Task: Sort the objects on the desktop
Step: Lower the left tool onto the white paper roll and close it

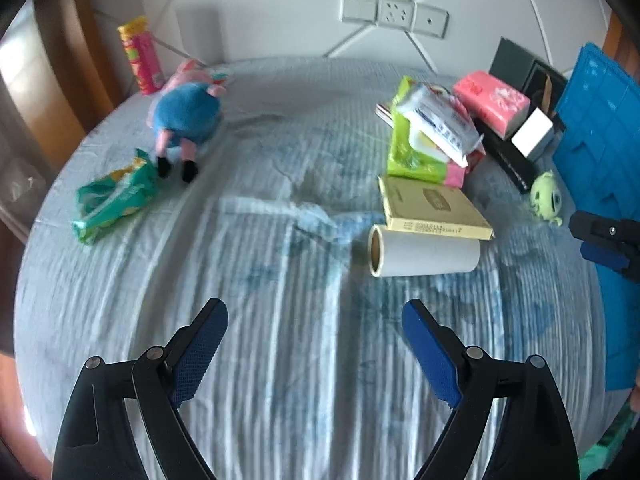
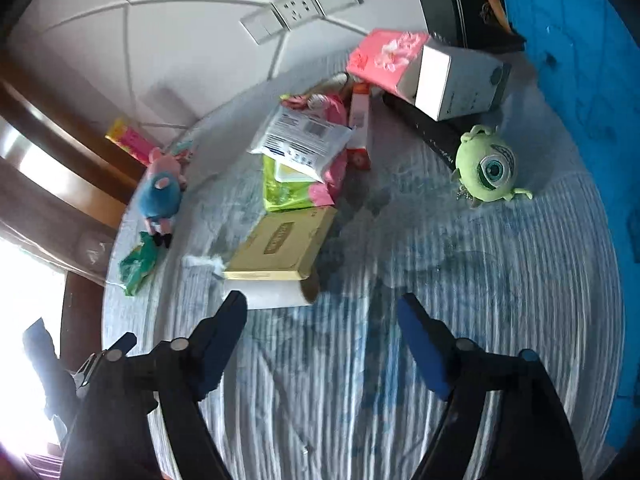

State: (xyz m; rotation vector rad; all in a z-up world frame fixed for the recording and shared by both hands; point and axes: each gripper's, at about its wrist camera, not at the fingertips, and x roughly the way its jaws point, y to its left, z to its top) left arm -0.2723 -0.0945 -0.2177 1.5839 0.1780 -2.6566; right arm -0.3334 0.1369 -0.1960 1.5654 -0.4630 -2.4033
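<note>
Spread across a striped pale-blue bedsheet [image 1: 280, 360], largest to smallest:

- Blue plastic tray [image 1: 600, 128] far right — contents hidden.
- Yellow hardcover book [image 1: 432, 208] centre-right: stiff, heavy; best pinched at the spine.
- White paper roll [image 1: 424, 256] just near it — light, rolls; best taken across the middle.
- Green one-eyed plush [image 2: 486, 170]: soft.

Left gripper [image 1: 316, 320] and right gripper [image 2: 324, 312] empty, jaws apart.

Striped cloth sheet [image 1: 280, 360], matt, creased. Plush, fuzzy pig toy [image 1: 186, 118] near the left edge; same nap on the green one-eyed toy [image 2: 486, 166] by the right edge. Glossy crinkled plastic on the green pouch [image 1: 114, 200] and wipes packs [image 1: 438, 122]. Matt paper roll [image 1: 424, 252] with a brown card core. Yellow book [image 1: 432, 206] with a smooth cover. Matt black plastic gripper arms, textured blue rubbery pads [image 1: 200, 356], metal pivot pins. Blue moulded plastic mat [image 1: 600, 120] at the right edge.
</note>
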